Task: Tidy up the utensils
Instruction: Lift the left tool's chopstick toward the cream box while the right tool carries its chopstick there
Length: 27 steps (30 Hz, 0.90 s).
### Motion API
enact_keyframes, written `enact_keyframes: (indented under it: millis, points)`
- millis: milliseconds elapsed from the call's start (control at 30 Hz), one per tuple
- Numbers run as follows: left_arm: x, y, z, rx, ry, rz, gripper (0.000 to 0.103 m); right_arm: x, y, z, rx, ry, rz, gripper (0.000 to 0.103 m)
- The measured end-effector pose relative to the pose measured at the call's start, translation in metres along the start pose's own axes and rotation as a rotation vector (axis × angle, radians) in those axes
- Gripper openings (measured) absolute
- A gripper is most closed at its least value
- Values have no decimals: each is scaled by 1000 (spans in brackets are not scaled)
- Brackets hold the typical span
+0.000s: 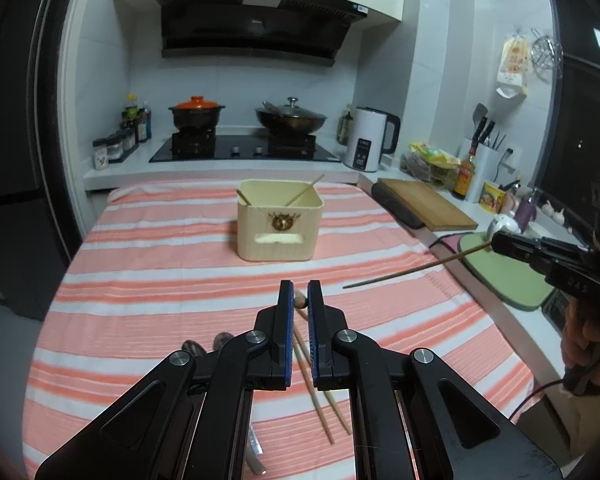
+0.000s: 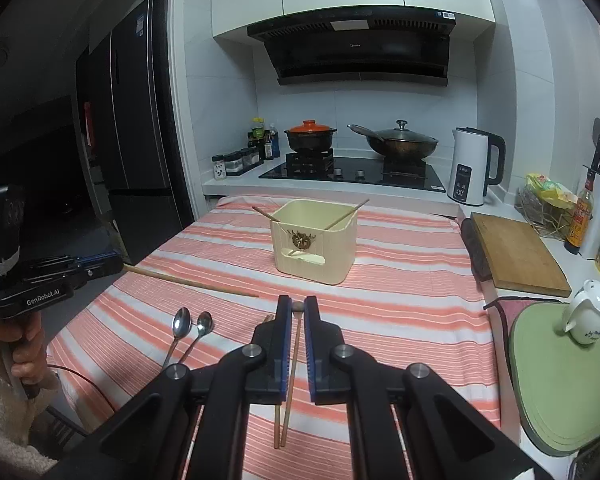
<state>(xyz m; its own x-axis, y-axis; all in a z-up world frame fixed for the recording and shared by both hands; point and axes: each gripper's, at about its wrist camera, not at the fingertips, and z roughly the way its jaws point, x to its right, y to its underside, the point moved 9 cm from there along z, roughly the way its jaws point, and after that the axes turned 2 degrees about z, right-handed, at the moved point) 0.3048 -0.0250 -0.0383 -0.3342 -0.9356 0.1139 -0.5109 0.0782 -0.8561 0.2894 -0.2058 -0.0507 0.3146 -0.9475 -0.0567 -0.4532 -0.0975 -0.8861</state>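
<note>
A cream utensil box stands mid-table on the striped cloth and holds two chopsticks; it also shows in the right wrist view. My left gripper is shut on a light wooden chopstick, held above the table and sticking out sideways. My right gripper is shut on a dark chopstick, also held in the air. A pair of chopsticks lies on the cloth below my grippers. Two metal spoons lie at the left.
A wooden cutting board and a green mat with a white teapot sit on the right counter. A stove with pots and a white kettle stand behind the table.
</note>
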Motion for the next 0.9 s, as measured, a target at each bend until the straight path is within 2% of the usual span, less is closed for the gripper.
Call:
enact_keyframes:
  millis: [333, 633, 800, 900]
  points:
    - [1, -18, 0, 14, 5, 16, 4, -15, -23, 12, -2, -34, -29, 6]
    - [-8, -37, 14, 2, 21, -14, 4, -11, -42, 24, -53, -72, 3, 6]
    - [-18, -63, 30, -16, 41, -78, 4, -7, -65, 31, -44, -66, 1, 6]
    - [-23, -93, 36, 2, 47, -101, 4, -2, -84, 37, -24, -48, -11, 6]
